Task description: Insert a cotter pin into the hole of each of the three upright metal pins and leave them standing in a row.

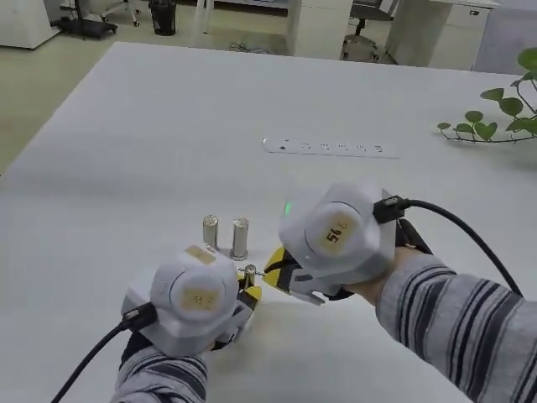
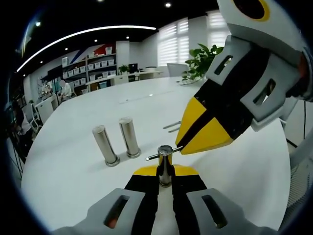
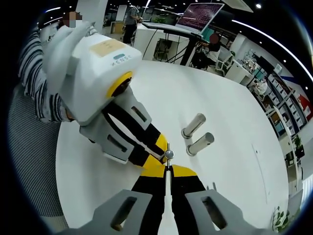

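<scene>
Our left gripper (image 2: 165,175) is closed tight on one upright metal pin (image 2: 165,152), close to us. Our right gripper (image 2: 183,146) sits just to its right, pinched on a cotter pin (image 2: 151,157). The cotter pin lies flat and sideways and looks poked through the hole. We think it needs a straight push left. Just past them stand a second metal pin (image 2: 129,137) and a third metal pin (image 2: 105,144).

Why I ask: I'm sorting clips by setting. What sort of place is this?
Probably an open-plan office or lab: a large white table with a power strip, office chairs beyond it, and shelves of storage bins along a wall in the left gripper view.
</scene>
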Action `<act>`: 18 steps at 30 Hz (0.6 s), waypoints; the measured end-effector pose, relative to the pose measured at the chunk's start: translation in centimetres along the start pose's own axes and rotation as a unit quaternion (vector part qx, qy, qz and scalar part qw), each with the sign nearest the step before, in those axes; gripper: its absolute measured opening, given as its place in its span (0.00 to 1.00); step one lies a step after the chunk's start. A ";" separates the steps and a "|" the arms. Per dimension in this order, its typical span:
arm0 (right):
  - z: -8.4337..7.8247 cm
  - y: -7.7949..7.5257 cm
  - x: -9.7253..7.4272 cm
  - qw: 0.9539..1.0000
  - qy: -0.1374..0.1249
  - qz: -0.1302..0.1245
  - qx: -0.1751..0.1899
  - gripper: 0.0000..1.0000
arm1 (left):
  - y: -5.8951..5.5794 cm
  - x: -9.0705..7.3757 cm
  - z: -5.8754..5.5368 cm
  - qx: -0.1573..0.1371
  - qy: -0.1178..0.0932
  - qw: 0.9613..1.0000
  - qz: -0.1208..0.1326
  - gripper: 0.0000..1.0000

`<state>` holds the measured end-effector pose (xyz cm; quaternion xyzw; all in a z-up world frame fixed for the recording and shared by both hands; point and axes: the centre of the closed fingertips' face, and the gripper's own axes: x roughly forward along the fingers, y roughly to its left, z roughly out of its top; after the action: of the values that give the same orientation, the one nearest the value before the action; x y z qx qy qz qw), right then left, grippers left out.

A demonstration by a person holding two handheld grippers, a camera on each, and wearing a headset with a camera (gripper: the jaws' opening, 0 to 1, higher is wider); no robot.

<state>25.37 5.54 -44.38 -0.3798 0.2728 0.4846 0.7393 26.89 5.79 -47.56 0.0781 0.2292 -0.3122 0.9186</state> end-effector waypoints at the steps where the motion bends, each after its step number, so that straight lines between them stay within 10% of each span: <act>1: 0.1 0.0 0.1 1.000 -0.001 0.000 0.001 0.00 | 0.0 0.0 0.0 0.000 0.000 1.000 0.002 0.05; 18: 0.7 -0.1 0.5 1.000 -0.008 -0.006 0.012 0.00 | 0.2 0.0 -0.1 -0.022 -0.001 0.999 0.027 0.05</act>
<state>25.72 6.32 -44.39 -0.3683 0.2702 0.4803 0.7487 26.98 5.96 -47.65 0.0635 0.2335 -0.2822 0.9283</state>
